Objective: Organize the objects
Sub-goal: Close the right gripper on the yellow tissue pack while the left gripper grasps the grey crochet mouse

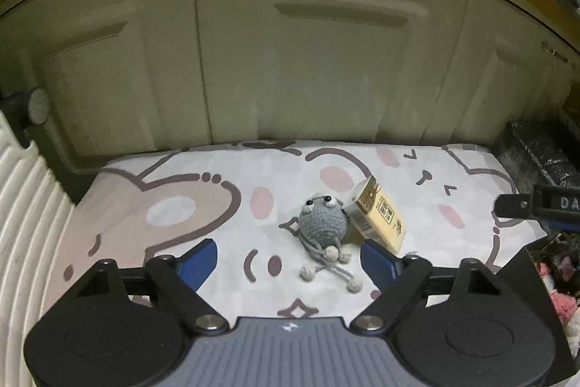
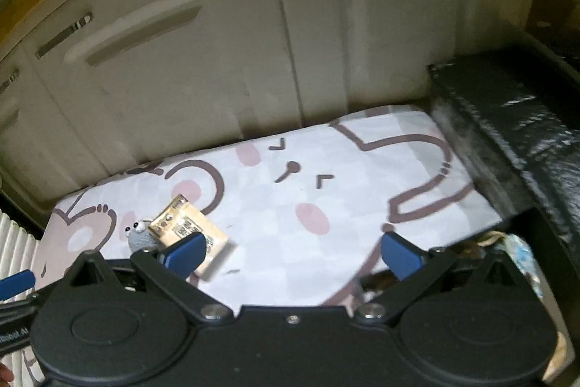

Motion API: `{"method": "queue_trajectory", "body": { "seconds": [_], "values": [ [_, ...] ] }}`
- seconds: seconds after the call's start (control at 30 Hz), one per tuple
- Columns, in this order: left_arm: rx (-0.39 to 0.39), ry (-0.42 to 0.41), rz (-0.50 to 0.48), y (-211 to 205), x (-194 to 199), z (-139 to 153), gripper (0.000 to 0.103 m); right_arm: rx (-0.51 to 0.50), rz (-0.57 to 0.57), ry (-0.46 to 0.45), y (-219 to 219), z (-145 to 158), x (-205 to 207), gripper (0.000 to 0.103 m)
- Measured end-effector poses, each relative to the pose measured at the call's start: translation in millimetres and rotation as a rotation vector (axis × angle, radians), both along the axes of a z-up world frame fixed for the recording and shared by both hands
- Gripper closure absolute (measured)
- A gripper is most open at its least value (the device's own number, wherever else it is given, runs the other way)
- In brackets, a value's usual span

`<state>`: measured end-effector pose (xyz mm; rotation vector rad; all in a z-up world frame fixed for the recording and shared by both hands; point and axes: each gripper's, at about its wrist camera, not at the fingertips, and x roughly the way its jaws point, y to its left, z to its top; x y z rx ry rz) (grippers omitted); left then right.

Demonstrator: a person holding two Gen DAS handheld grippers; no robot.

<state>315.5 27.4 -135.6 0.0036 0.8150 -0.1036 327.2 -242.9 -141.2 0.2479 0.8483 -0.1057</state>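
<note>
The small grey crocheted toy with bead eyes and dangling cord legs point(image 1: 322, 223) sits mid-mat on the cartoon-printed white cloth mat point(image 1: 174, 184), touching the tilted yellow cardboard carton point(image 1: 378, 216) toward the right edge. The left gripper point(image 1: 288, 262), jaws apart and empty, frames the toy; closing could snag the legs or tip the carton. The right gripper point(image 2: 290, 254) hangs open, empty, near the black foil-wrapped block point(image 2: 507, 133) at the mat's right edge.
</note>
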Motion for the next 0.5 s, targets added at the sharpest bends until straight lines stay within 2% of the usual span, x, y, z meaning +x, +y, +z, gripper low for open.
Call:
{"method": "queue_trajectory", "body": {
  "seconds": [0.1, 0.23, 0.4, 0.5],
  "values": [
    [-0.018, 0.014, -0.022, 2.1, 13.7, -8.1, 0.026, 0.015, -0.009, 0.029, 3.9, -6.6, 17.9, 0.000],
    [-0.029, 0.021, -0.054, 0.2, 29.5, -23.8, 0.035, 0.098, -0.040, 0.064, 6.3, -17.5, 39.8, 0.000],
    [-0.086, 0.025, -0.102, -4.7, 45.2, -45.1, 0.041, 0.232, -0.089, 0.106, 12.1, -35.4, 62.3, 0.000],
    [-0.091, 0.034, -0.132, -10.3, 52.4, -58.1, 0.043, 0.302, -0.123, 0.149, 17.5, -51.0, 73.8, 0.000]
  ]
}}
